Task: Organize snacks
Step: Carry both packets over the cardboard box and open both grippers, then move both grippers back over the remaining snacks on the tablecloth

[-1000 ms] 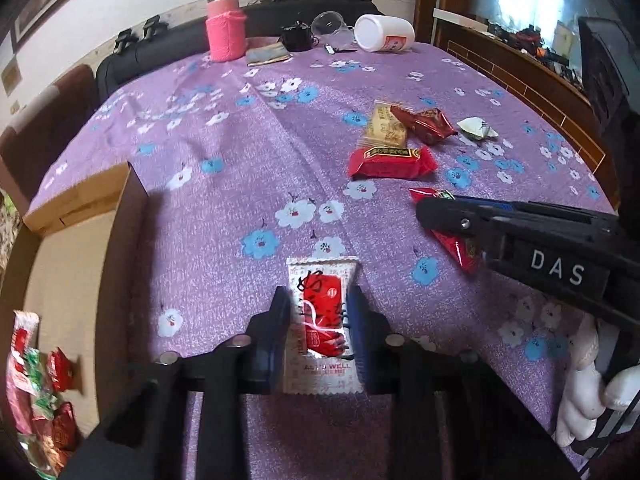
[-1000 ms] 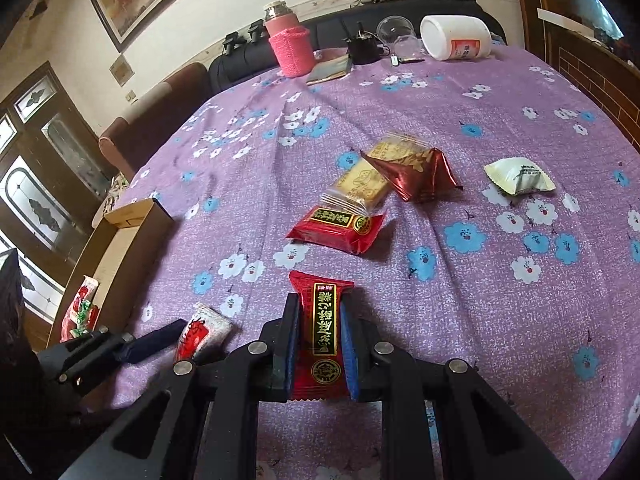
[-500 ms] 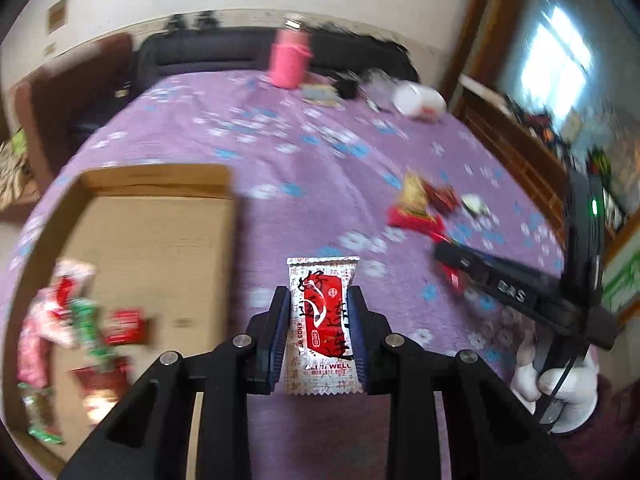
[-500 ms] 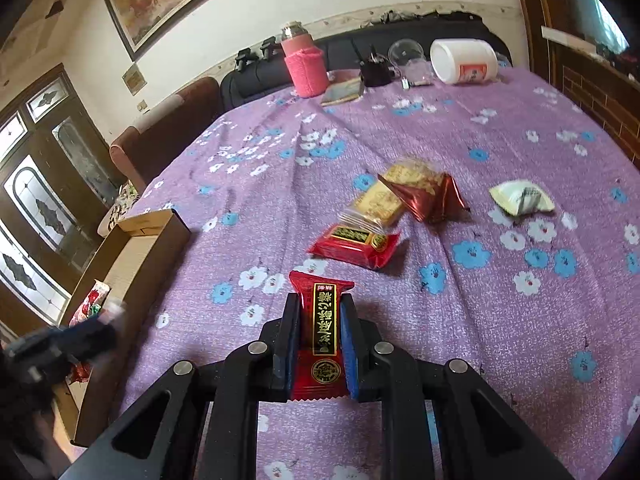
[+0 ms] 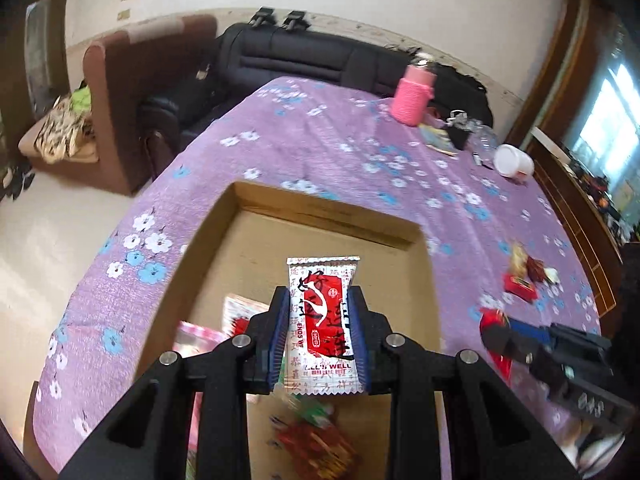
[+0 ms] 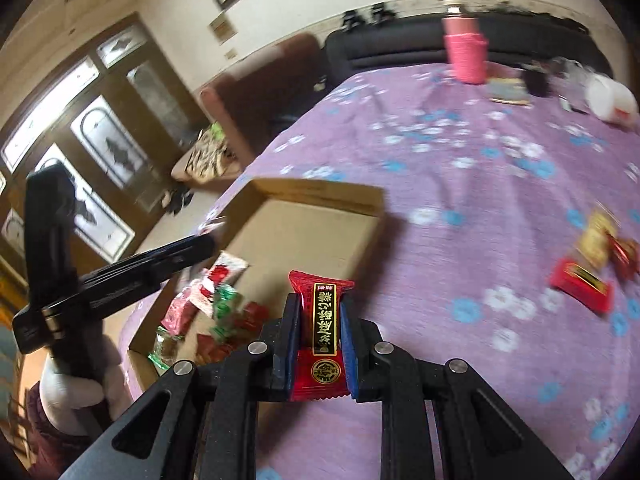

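Above the cardboard box (image 5: 320, 216), our left gripper (image 5: 320, 332) has its jaws clamped on a white-and-red snack packet (image 5: 322, 316), long axis pointing away from us, directly over the box floor. Just beside the box's right wall, our right gripper (image 6: 319, 344) pinches a red packet with gold lettering (image 6: 322, 332), still over the table (image 6: 460, 200). Left is nearer the drop. Beyond the box, loose snacks (image 6: 588, 268) wait.

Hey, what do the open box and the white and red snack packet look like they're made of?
The open box looks like plain brown cardboard: matte, unprinted walls with a folded rim. The white and red snack packet in the left gripper looks like thin glossy plastic film, judging by its crimped, serrated ends and sheen; it could be foil-lined.
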Demonstrator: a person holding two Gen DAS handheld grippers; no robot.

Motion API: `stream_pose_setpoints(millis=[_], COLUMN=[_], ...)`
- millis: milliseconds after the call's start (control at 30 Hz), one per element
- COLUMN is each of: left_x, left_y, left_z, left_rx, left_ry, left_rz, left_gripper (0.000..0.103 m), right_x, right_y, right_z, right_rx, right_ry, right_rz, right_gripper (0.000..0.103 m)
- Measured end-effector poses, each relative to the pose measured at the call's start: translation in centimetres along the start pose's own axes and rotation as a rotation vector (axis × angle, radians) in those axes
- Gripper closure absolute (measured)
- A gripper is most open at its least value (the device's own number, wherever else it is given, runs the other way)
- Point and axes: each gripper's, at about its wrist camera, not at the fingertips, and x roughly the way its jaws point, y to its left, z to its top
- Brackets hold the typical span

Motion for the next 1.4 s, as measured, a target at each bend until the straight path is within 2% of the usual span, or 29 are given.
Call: stream_pose_setpoints(millis=[233, 467, 567, 600, 633, 733, 767, 833, 900, 1000, 1033, 1100, 1167, 1233, 1300, 1400], left_x=[4.0, 5.6, 5.6, 5.4, 5.1, 3.5, 2.7, 0.5, -2.2, -5.9, -6.6, -8.8, -10.0, -11.0, -11.4, -11.0], left_y=[3.5, 4.6, 4.8, 4.8, 4.7, 4.3, 4.1, 3.2, 1.7, -0.7, -1.3, -3.2, -4.6, -6.0, -7.4, -9.3], left_z=[1.2, 2.3, 2.4, 2.4, 2.4, 2.1, 2.0, 1.7, 1.2, 0.2, -0.1, -1.3, -2.3, -3.7, -5.0, -6.0], left_rx=[-0.100, -0.140, -0.165, -0.167, -0.167, -0.163, -0.161, -0.142, -0.104, -0.067, -0.066, -0.063, -0.056, -0.063, -0.073, -0.063], left_ry=[0.076, 0.095, 0.092, 0.087, 0.079, 0.042, 0.026, -0.026, -0.103, -0.211, -0.231, -0.282, -0.310, -0.327, -0.310, -0.278], left_rz=[-0.017, -0.032, -0.063, -0.065, -0.064, -0.058, -0.056, -0.034, 0.013, 0.053, 0.062, 0.076, 0.071, 0.022, -0.026, -0.038], left_gripper=[0.075, 0.073, 0.068, 0.065, 0.063, 0.061, 0.057, 0.046, 0.029, 0.015, 0.012, 0.005, 0.005, 0.005, 0.005, 0.005], right_x=[6.5, 9.6, 9.8, 9.6, 9.2, 7.1, 6.5, 4.5, 2.6, -0.5, -1.1, -2.4, -3.8, -5.0, -5.8, -7.2], right_y=[2.6, 2.3, 1.7, 1.6, 1.6, 1.8, 2.0, 2.3, 2.4, 2.3, 2.3, 1.9, 1.1, 0.0, -1.7, -5.3], right_z=[1.9, 2.9, 3.0, 3.0, 3.0, 3.0, 3.0, 2.6, 2.1, 0.9, 0.6, -0.4, -1.6, -2.8, -3.9, -5.4], right_rx=[-0.025, -0.008, 0.024, 0.030, 0.031, 0.000, -0.010, -0.035, -0.054, -0.078, -0.083, -0.094, -0.096, -0.092, -0.071, -0.013], right_ry=[0.106, 0.132, 0.126, 0.122, 0.110, 0.054, 0.039, -0.006, -0.059, -0.140, -0.152, -0.172, -0.193, -0.202, -0.203, -0.181], right_rz=[-0.006, -0.044, -0.049, -0.046, -0.043, -0.064, -0.070, -0.087, -0.111, -0.161, -0.178, -0.229, -0.270, -0.300, -0.321, -0.385], right_gripper=[0.082, 0.081, 0.070, 0.062, 0.060, 0.060, 0.059, 0.050, 0.039, 0.030, 0.025, 0.021, 0.021, 0.021, 0.020, 0.020])
